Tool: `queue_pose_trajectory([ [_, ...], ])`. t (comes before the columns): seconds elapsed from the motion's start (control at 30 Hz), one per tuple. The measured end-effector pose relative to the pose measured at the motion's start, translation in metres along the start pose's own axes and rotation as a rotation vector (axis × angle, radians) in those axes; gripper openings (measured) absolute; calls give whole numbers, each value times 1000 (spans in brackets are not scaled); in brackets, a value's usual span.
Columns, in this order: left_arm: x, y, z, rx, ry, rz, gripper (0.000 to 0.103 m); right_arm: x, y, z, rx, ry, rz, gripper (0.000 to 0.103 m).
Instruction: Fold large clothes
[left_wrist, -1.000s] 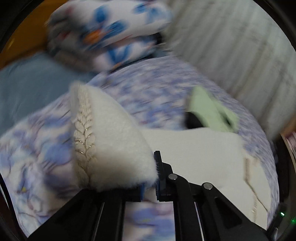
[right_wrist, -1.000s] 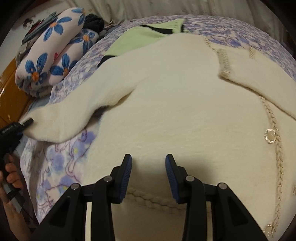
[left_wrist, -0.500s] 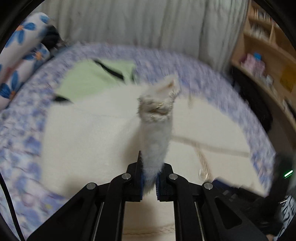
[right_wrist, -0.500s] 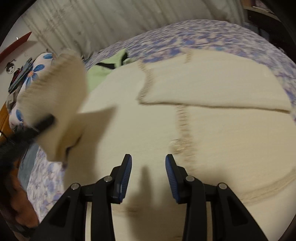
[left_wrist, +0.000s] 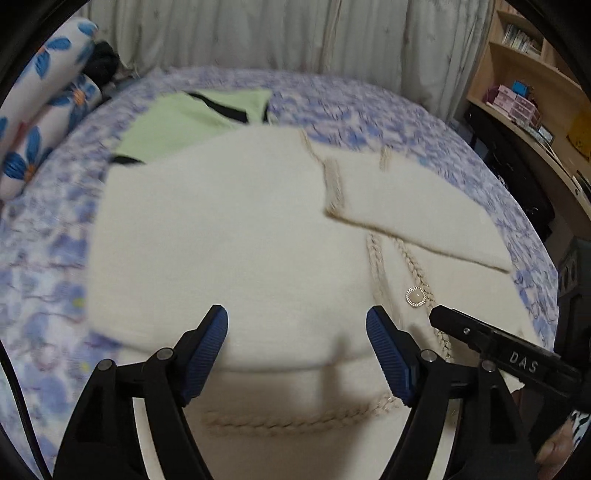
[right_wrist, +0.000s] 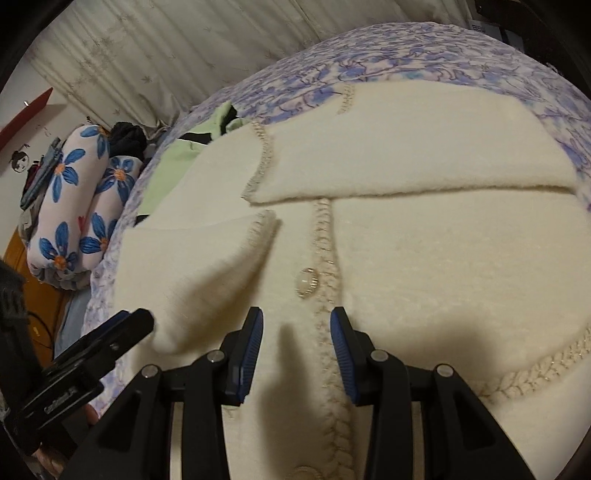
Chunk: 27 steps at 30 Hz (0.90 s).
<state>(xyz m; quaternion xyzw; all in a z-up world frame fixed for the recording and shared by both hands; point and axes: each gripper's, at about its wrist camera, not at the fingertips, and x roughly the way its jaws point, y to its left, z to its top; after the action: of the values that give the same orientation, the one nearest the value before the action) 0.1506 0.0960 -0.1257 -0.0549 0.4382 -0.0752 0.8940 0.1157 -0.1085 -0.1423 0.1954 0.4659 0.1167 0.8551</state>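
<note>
A cream knit cardigan (right_wrist: 461, 258) with braided trim and a pearl button (right_wrist: 306, 282) lies front-up on the bed. Both sleeves are folded across its chest: the left sleeve (right_wrist: 195, 266) and the right sleeve (right_wrist: 406, 158). My left gripper (left_wrist: 297, 325) hovers over the cardigan (left_wrist: 229, 229); its jaws are opening wide with nothing between them. One of its fingers (right_wrist: 110, 339) shows beside the left sleeve's lower end. My right gripper (right_wrist: 295, 325) stands part open and empty above the button placket. One of its fingers (left_wrist: 480, 343) reaches in near the button (left_wrist: 415, 296).
A light green garment (left_wrist: 192, 122) lies behind the cardigan on the blue floral bedsheet (left_wrist: 388, 110). Flowered bolsters (right_wrist: 74, 206) are stacked at the left. A pleated curtain (left_wrist: 258, 33) hangs behind the bed. Wooden shelves (left_wrist: 524, 85) stand at the right.
My left gripper carried the left sleeve from the bed's side over the cardigan front, then opened and let it drop there. The right gripper swung over the button placket, still part open.
</note>
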Motion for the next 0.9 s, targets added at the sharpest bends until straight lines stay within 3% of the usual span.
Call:
queue_pose_trajectory([
  [0.2,-41,22,-11,-47,-33,33,76,-20,15,-4,-52,-42,33,56],
  [0.67,-62,65,-39,-151,-10,113,76,-42,22,-8,-87,-34,57,59],
  [0.9,-52,79,-40,-186,8,123,76,-9,10,8,26,76,157,65],
])
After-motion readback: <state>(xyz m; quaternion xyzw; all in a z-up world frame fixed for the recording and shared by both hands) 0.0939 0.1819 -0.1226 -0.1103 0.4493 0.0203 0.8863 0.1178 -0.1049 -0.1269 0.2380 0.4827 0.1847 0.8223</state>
